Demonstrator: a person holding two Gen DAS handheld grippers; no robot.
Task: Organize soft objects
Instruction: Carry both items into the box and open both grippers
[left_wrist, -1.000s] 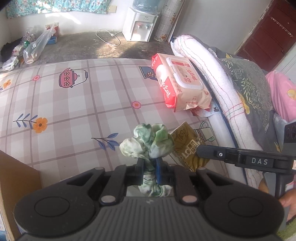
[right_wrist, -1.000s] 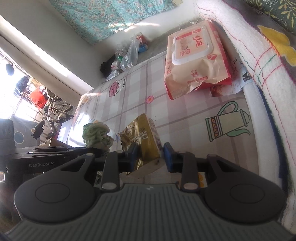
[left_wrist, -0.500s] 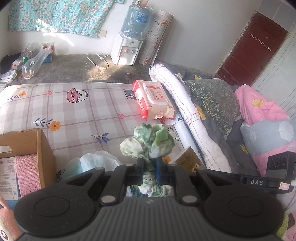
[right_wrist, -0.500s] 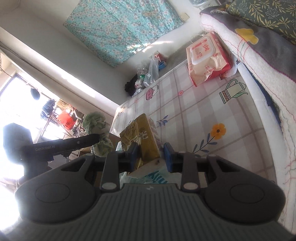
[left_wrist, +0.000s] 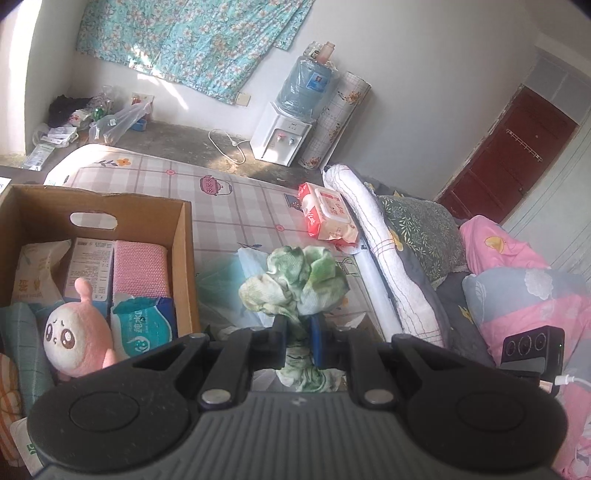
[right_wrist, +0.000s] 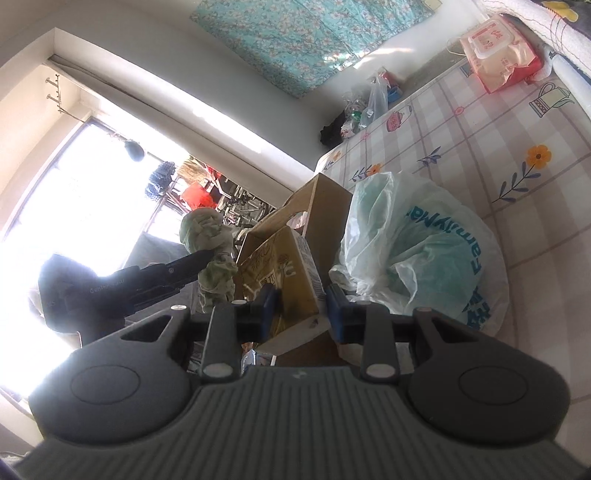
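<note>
Now that both grippers have lifted off the checked bedsheet (left_wrist: 236, 206), the left gripper (left_wrist: 297, 341) is pinching the crumpled green cloth (left_wrist: 295, 282) — the right gripper (right_wrist: 300, 310) is clamping the gold foil packet (right_wrist: 282, 273) — beside the open cardboard box (left_wrist: 183, 258), nearing drop-off.

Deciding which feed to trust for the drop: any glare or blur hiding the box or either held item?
Left wrist view: even light, sharp; cardboard box and green cloth clear, fisheye bending at edges. Right wrist view: window blown out, left gripper backlit, gold packet readable.
</note>
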